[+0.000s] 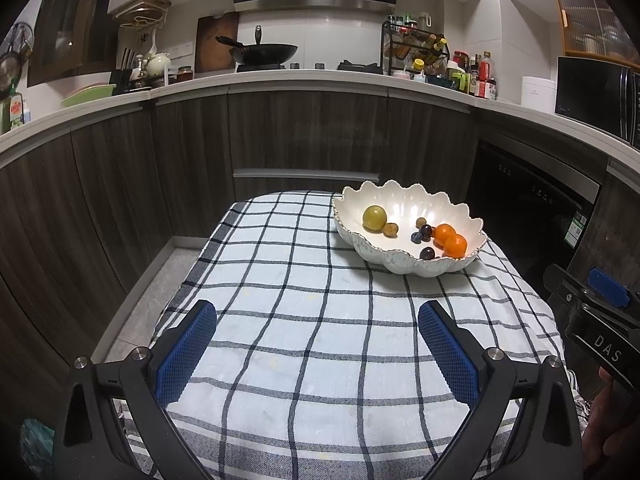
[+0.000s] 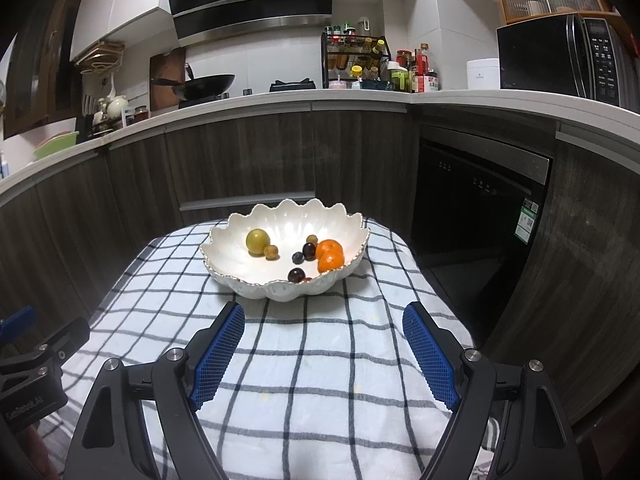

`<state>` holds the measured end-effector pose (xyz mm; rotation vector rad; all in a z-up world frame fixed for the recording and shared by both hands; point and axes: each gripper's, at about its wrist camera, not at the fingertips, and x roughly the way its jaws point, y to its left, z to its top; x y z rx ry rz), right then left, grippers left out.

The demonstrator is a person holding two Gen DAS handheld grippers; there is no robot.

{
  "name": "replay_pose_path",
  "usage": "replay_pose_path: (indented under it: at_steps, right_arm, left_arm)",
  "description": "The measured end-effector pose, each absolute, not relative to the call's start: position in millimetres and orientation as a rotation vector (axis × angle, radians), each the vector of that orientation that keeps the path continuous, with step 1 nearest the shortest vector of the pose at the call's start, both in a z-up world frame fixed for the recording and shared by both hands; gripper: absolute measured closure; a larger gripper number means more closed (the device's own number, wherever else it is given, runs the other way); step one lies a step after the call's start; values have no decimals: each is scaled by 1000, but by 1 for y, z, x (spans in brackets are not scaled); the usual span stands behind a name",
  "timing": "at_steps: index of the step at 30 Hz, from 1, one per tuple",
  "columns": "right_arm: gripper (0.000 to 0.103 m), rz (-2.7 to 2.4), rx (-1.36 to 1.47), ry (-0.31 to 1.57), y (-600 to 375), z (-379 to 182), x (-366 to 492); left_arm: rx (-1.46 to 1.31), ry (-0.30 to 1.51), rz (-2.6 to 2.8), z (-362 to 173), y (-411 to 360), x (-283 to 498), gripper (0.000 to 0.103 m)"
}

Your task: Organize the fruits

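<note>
A white scalloped bowl (image 1: 400,200) (image 2: 240,236) stands at the far right of the checked cloth. Inside lie a yellow-green fruit (image 1: 374,218) (image 2: 257,241), two oranges (image 1: 450,240) (image 2: 330,256), several dark grapes (image 1: 425,232) (image 2: 309,250) and small brown fruits (image 1: 390,229) (image 2: 271,252). My left gripper (image 1: 318,316) hovers open over the near cloth, well short of the bowl, nothing between its blue pads. My right gripper (image 2: 323,320) is open too, just in front of the bowl, empty. The right gripper's body (image 1: 592,312) shows at the left wrist view's right edge.
The table wears a blue-and-white checked cloth (image 1: 304,304) (image 2: 320,360). Behind runs a kitchen counter (image 1: 312,80) with a wok (image 1: 264,52), a spice rack (image 1: 416,48) and a microwave (image 2: 560,60). A dark dishwasher (image 2: 476,208) stands at the right, bare floor (image 1: 152,304) at the left.
</note>
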<state>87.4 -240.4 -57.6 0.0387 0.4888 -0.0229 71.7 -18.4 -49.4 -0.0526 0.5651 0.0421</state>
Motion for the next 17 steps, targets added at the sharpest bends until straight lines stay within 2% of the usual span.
replay_pose_path:
  at_steps: [17]
  right_arm:
    - [21, -25, 38, 488, -240, -58, 87]
  left_arm:
    - [-43, 561, 50, -51, -18, 70, 0]
